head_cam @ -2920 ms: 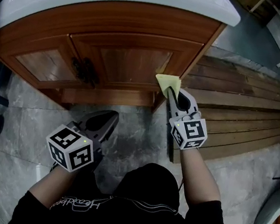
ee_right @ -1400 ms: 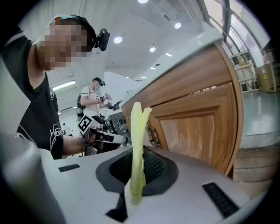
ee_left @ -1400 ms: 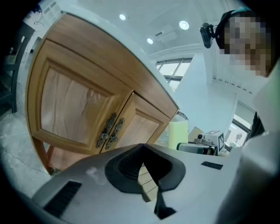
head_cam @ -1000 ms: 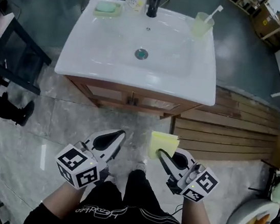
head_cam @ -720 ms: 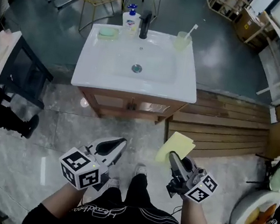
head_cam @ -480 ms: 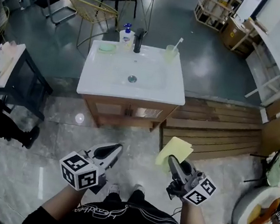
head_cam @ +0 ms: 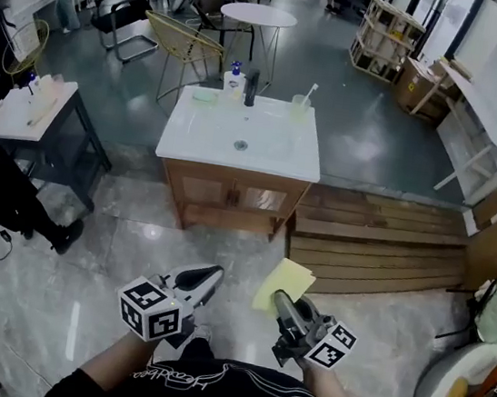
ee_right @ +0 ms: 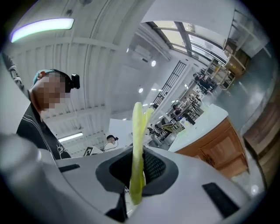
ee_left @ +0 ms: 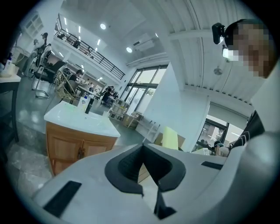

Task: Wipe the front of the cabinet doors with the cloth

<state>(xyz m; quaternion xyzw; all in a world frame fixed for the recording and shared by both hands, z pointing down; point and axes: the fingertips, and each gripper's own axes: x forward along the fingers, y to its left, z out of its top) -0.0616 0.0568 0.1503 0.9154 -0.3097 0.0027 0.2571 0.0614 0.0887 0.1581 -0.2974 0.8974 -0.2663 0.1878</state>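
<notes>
Right gripper (head_cam: 283,301) pinches the folded yellow cloth (head_cam: 281,281); left gripper (head_cam: 208,276) is closed and empty. The wooden cabinet doors (head_cam: 231,194) stand well apart, so wiping seems not underway.

The left gripper (ee_left: 142,146), jaws together on nothing, points past the wooden cabinet (ee_left: 72,146) at left.

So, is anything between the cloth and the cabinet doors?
Nothing visible does. Only floor lies between the cloth, in the right hand-held gripper, and the cabinet doors; the wooden planks lie to the right.
</notes>
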